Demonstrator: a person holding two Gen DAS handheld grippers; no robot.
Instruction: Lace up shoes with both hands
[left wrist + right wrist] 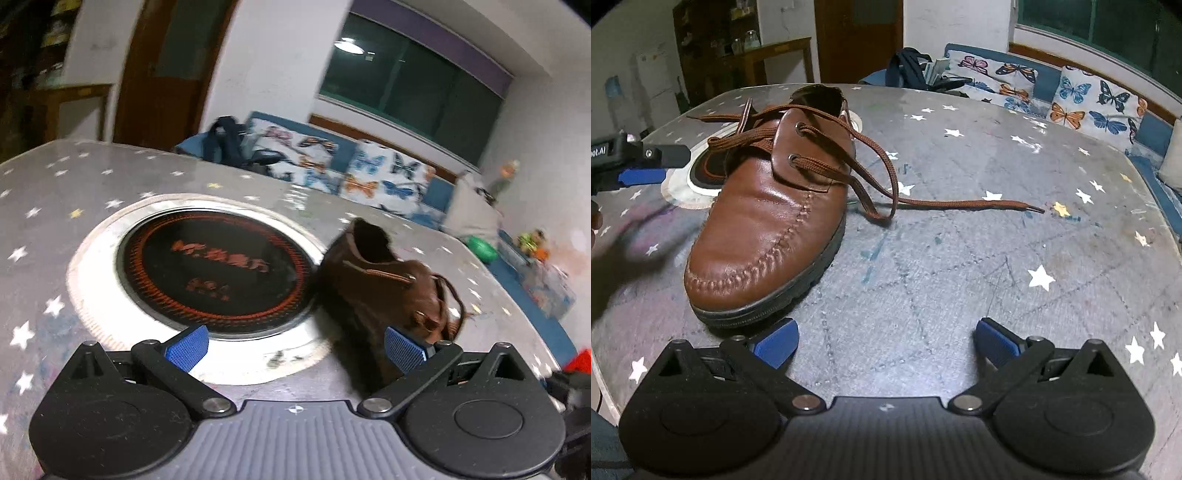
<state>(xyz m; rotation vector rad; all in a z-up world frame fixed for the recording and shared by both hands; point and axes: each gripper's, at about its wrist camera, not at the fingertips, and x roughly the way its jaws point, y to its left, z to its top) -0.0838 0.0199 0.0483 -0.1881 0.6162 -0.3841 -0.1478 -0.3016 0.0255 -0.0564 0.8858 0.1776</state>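
A brown leather shoe (768, 218) stands on the star-patterned table (960, 258), toe toward my right gripper. Its brown lace (879, 177) runs through two eyelets. One loose end lies out to the right on the table and the other trails off to the left behind the shoe. My right gripper (886, 341) is open just in front of the toe, nothing between its fingers. In the left wrist view the shoe (384, 288) appears blurred from its side, close to the right blue pad. My left gripper (295, 347) is open and empty, also seen as blue pad and black arm, the left gripper (646, 166), left of the shoe.
A round black hotplate with orange markings (214, 266) is set into the table (74, 184) behind the shoe. A sofa with butterfly cushions (1071, 99) runs along the far side. A dark bag (908, 66) lies on it. A hand's blurred shape (613, 251) is at the left edge.
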